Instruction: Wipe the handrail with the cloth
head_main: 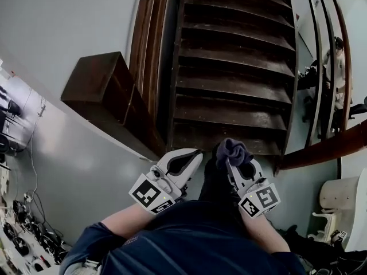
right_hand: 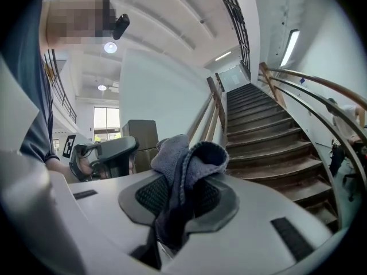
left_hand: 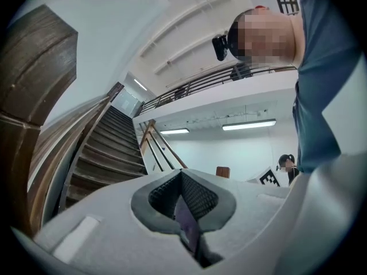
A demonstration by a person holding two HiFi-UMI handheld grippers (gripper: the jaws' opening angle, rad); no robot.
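I stand at the foot of a wooden staircase (head_main: 232, 79). My right gripper (head_main: 237, 160) is shut on a bunched grey-blue cloth (head_main: 231, 149), which bulges above the pads in the right gripper view as the cloth (right_hand: 184, 158) held by the gripper (right_hand: 180, 182). My left gripper (head_main: 184, 161) is beside it, shut, with no object held (left_hand: 182, 179). A brown handrail (head_main: 328, 146) runs up the right side, to the right of the right gripper and apart from it. The same handrail (right_hand: 312, 80) shows in the right gripper view. A broad wooden post (head_main: 108, 90) caps the left rail.
A person (head_main: 336, 65) stands beyond the right railing bars. A white seat-like object (head_main: 339, 195) is at lower right, and cables (head_main: 22, 234) lie on the floor at lower left. A grey cabinet (right_hand: 141, 136) stands by the white wall left of the stairs.
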